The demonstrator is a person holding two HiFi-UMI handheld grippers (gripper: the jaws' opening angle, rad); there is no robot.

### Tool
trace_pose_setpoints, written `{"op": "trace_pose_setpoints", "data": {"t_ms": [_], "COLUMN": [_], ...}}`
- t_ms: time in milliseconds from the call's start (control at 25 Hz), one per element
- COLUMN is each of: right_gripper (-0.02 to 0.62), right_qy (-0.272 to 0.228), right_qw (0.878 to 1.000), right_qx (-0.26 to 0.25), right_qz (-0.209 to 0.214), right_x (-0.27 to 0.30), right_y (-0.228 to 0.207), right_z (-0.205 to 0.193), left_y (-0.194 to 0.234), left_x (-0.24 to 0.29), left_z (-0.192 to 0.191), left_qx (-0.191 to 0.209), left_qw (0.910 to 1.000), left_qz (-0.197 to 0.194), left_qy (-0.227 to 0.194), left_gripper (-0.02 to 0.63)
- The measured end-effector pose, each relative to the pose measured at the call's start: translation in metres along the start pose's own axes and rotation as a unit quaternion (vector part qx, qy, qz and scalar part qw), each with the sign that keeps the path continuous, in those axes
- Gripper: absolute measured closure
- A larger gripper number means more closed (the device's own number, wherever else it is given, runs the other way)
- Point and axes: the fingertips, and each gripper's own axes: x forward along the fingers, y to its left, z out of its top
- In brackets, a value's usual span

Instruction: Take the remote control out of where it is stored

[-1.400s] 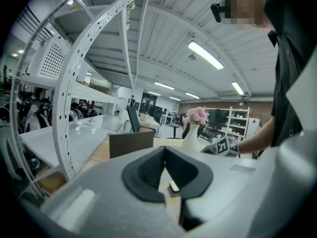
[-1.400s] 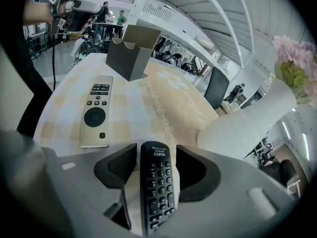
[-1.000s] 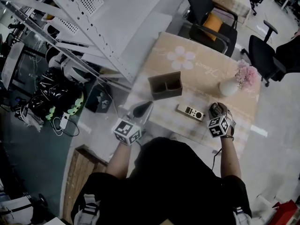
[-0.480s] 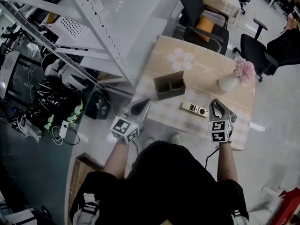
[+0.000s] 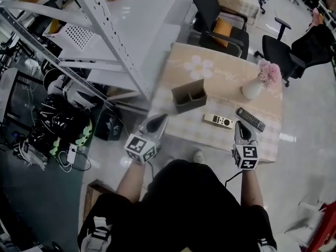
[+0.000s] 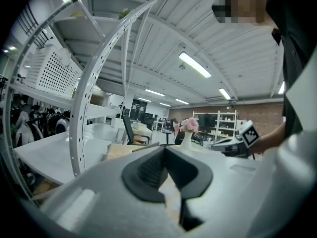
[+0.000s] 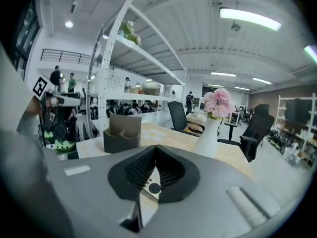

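The right claw (image 5: 242,130) has drawn back from the black remote control (image 5: 250,119), its jaws just closing on nothing. The left claw (image 5: 157,121) is closed and empty. The black remote lies beside the white remote control (image 5: 218,121) on the table (image 5: 226,72). The holder (image 5: 189,95) beyond looks empty, so the task seems done.

Vase (image 5: 251,90) w/ pink flowers on table (image 5: 226,91), black chair (image 5: 218,20) behind.

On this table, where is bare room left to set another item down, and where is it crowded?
Free: the far strip of the table behind the brown holder, around the printed flower; also the near-left corner in front of the holder. Crowded: the right half, where white remote, black remote and vase sit close.
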Motion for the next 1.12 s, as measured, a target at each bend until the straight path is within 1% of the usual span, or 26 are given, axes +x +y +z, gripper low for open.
{"op": "trace_pose_setpoints", "data": {"t_ms": [80,160,240,520,680,840,920,1120], "right_gripper": [0.589,0.589,0.591,0.589,0.589,0.589,0.589,0.589], "right_qy": [-0.038,-0.059,-0.068,-0.080,-0.077,-0.075,-0.074,-0.076], "right_qw": [0.999,0.998,0.997,0.996,0.996,0.997,0.997,0.997], "right_qx": [0.028,0.033,0.031,0.039,0.035,0.024,0.015,0.022], "right_qz": [-0.005,-0.010,-0.013,-0.019,-0.008,0.012,0.015,0.018], "right_x": [-0.008,-0.012,-0.014,-0.009,-0.005,0.000,0.003,0.010], "right_y": [-0.004,-0.004,-0.003,0.004,0.008,0.017,0.019,0.023], "right_z": [0.005,0.008,0.009,0.015,0.015,0.018,0.019,0.021], "left_y": [-0.001,-0.001,0.001,0.008,0.010,0.014,0.016,0.021], "left_x": [-0.001,-0.003,-0.004,-0.006,-0.005,-0.006,-0.006,-0.007], "left_z": [0.002,0.003,0.003,0.002,0.003,0.001,0.001,0.002], "left_qx": [0.003,0.003,0.002,0.001,0.008,0.002,0.004,0.008], "left_qw": [1.0000,1.0000,1.0000,1.0000,0.9999,0.9999,1.0000,0.9999], "left_qz": [-0.001,-0.002,0.000,-0.004,-0.009,-0.009,-0.008,-0.008], "left_qy": [-0.004,-0.007,-0.008,-0.007,-0.004,-0.003,-0.003,-0.001], "left_gripper": [0.604,0.604,0.604,0.604,0.604,0.604,0.604,0.604]}}
